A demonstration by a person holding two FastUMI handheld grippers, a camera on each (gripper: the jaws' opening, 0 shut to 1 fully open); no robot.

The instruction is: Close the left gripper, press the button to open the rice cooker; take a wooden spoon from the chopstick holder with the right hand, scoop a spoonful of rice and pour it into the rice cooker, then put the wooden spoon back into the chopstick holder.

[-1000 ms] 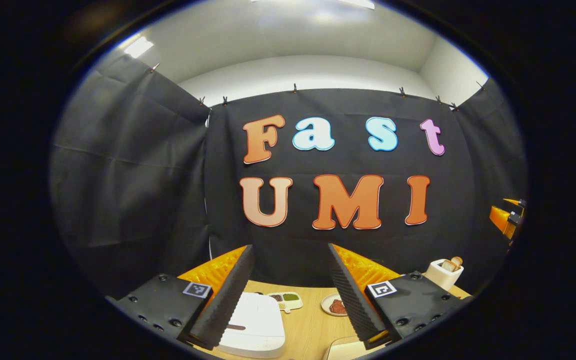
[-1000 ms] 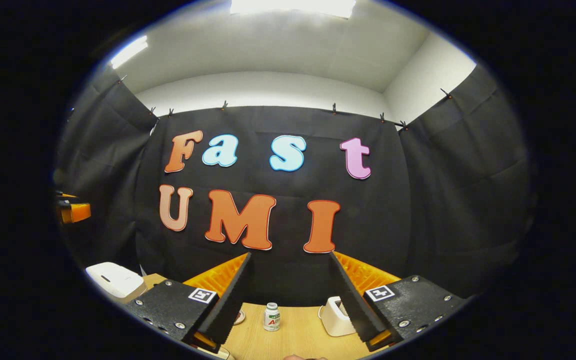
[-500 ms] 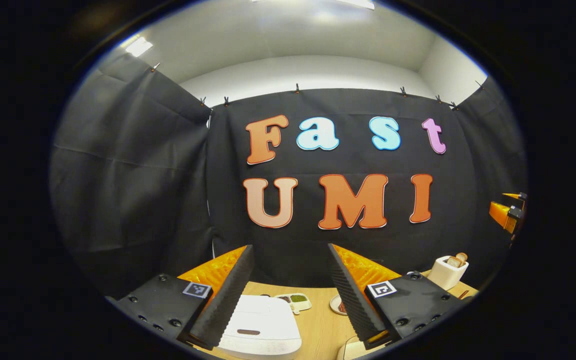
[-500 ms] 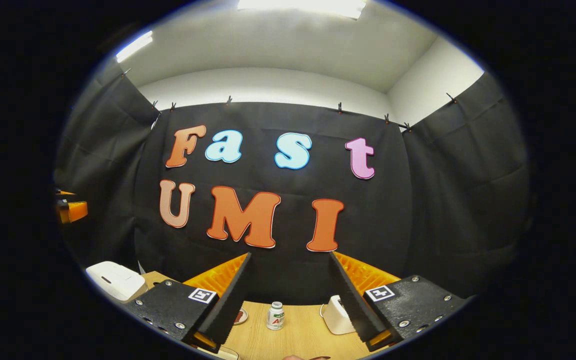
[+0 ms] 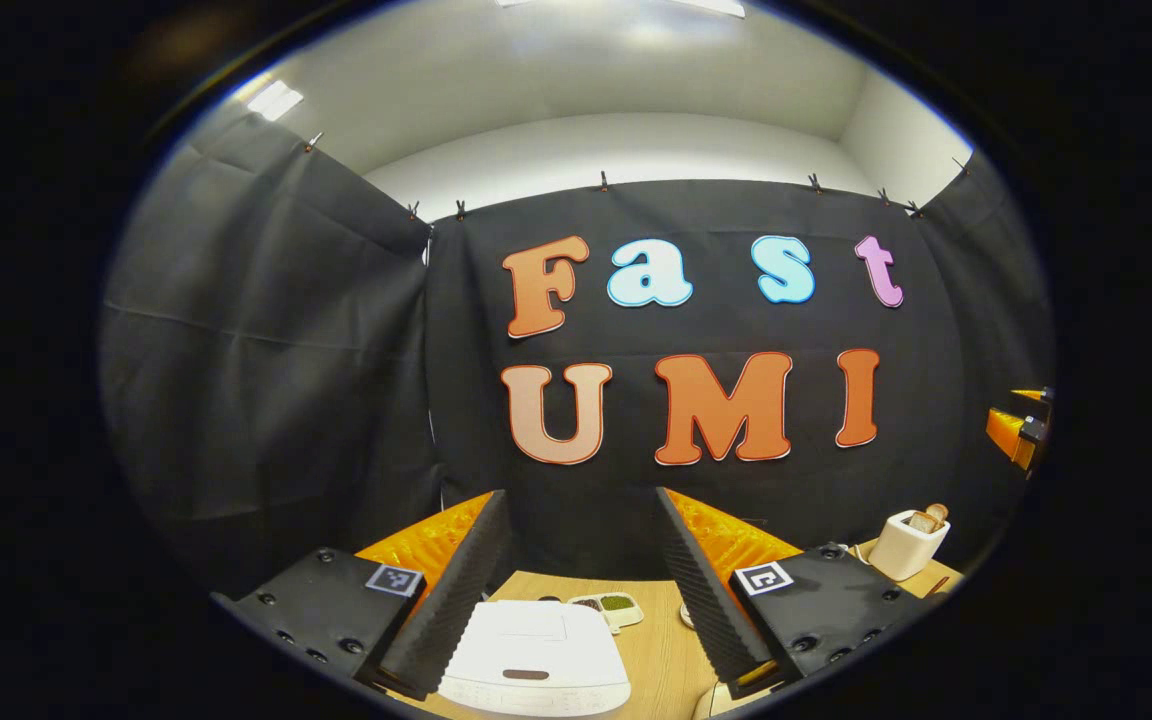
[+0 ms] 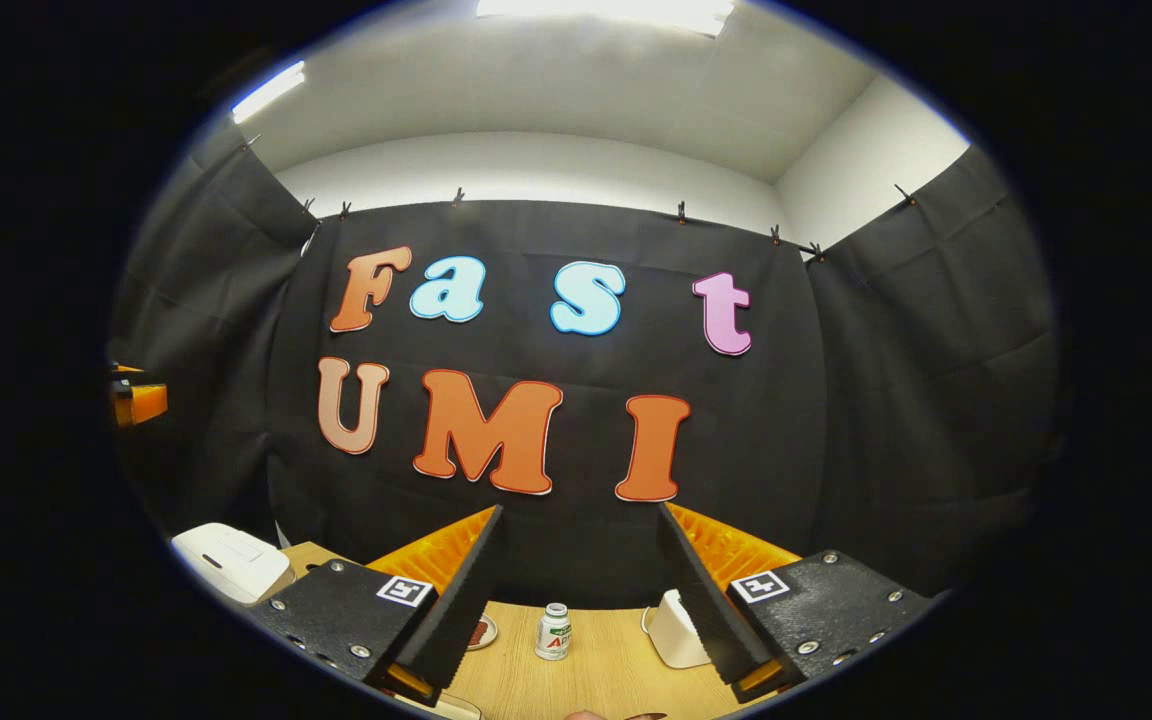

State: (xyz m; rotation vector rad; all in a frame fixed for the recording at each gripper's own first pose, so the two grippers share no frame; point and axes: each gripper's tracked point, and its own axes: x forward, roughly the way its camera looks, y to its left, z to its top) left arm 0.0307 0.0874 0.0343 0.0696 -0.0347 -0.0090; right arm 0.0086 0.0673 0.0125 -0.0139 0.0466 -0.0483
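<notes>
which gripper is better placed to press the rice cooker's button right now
Left. In the left gripper view, the closed rice cooker sits right under the left gripper, whose jaws are open and would need closing first. In the right gripper view, it lies far off to one side.

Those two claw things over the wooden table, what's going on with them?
A person holds a two-finger gripper in each hand. Both are open and hold nothing. The left gripper hangs above a closed white rice cooker, its button not yet pressed. The right gripper hovers over the table near a small bottle. The chopstick holder with its wooden spoon stands untouched.
</notes>
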